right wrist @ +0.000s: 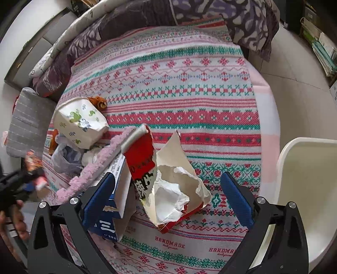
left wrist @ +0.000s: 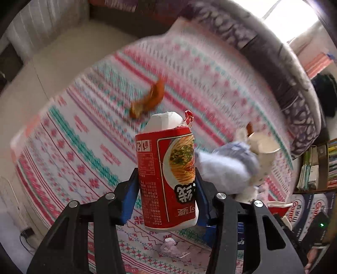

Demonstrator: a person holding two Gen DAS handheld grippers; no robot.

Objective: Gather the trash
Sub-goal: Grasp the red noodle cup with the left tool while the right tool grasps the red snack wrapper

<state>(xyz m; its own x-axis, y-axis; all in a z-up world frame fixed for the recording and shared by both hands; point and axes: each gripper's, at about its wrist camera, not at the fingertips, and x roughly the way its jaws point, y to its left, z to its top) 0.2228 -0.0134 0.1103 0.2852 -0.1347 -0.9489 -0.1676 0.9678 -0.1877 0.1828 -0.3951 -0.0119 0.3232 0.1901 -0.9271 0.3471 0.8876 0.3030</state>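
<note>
My left gripper [left wrist: 167,179] is shut on a torn red noodle cup piece [left wrist: 166,177] and holds it above the patterned bed cover [left wrist: 84,137]. My right gripper [right wrist: 168,189] is open, its jaws on either side of another torn red and white noodle cup [right wrist: 168,185] lying on the cover. The left gripper also shows blurred at the left edge of the right wrist view [right wrist: 23,181]. An orange peel [left wrist: 150,99] lies on the cover. A white paper cup with green print [right wrist: 80,122] lies on its side by crumpled tissue [left wrist: 227,166].
A blue and white box [right wrist: 113,212] and a pink fuzzy cloth [right wrist: 101,160] lie by my right gripper's left finger. A white bin [right wrist: 305,200] stands at the right. Dark patterned bedding [right wrist: 231,19] lies at the far side. Books are stacked at the right [left wrist: 328,162].
</note>
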